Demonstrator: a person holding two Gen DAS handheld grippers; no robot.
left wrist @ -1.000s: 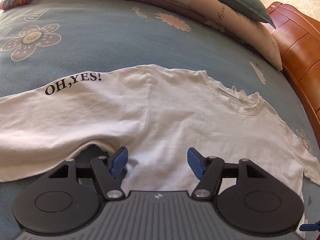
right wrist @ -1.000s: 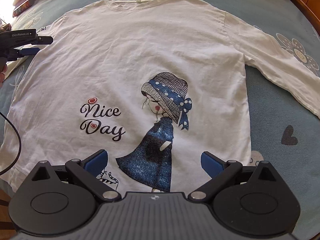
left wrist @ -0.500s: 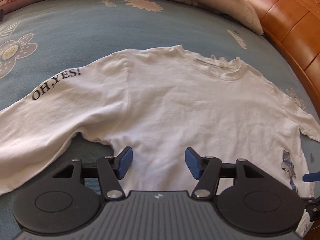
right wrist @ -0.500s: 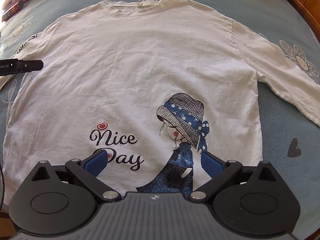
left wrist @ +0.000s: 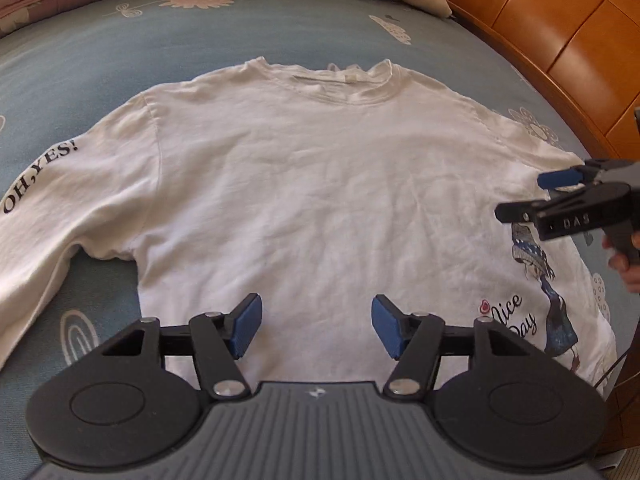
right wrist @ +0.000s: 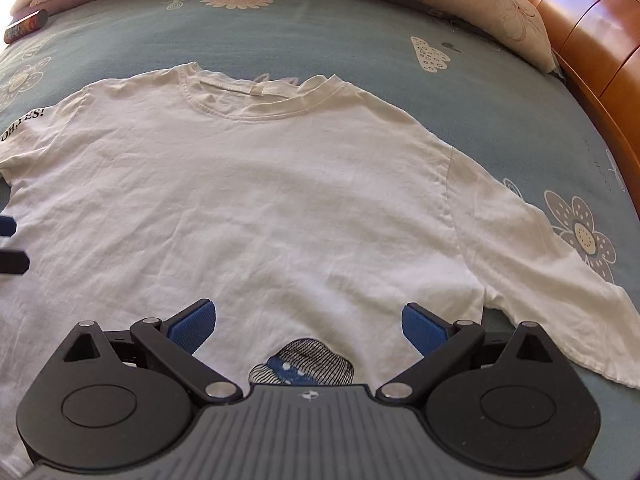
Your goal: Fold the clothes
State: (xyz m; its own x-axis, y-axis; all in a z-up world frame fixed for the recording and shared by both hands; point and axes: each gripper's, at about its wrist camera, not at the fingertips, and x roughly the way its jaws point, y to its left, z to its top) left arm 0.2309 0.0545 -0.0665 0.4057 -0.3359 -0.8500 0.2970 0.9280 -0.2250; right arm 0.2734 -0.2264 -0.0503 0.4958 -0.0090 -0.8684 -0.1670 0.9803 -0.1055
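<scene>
The white long-sleeved shirt [left wrist: 304, 200] lies face up and spread flat on the bed [left wrist: 224, 36], collar [right wrist: 260, 100] toward twelve o'clock in both wrist views, hem toward six. It looks like thin cotton: light, limp, lightly creased, not slippery and not fragile (a pinch should gather it rather than slide off). Being so soft, it will sag from any single hold, so I judge the best grips to be on firmer edges, namely a shoulder seam together with the hem on the same side, or a cuff to bring a sleeve across the chest.

The left gripper [left wrist: 317, 326] hovers over the lower chest, its fingers apart and widening, with no cloth between them. The right gripper [right wrist: 309, 326] hangs above the printed girl's hat [right wrist: 302, 364], fingers spread wide and empty; in the left view it sits at three o'clock.

Count: one shirt, two sleeves, the left sleeve [left wrist: 36, 200] lettered "OH, YES!" at nine o'clock, the right sleeve [right wrist: 540, 248] plain at three. Two grippers, one tube-like object [right wrist: 25, 26] at ten o'clock, one wooden headboard [right wrist: 592, 32].
</scene>
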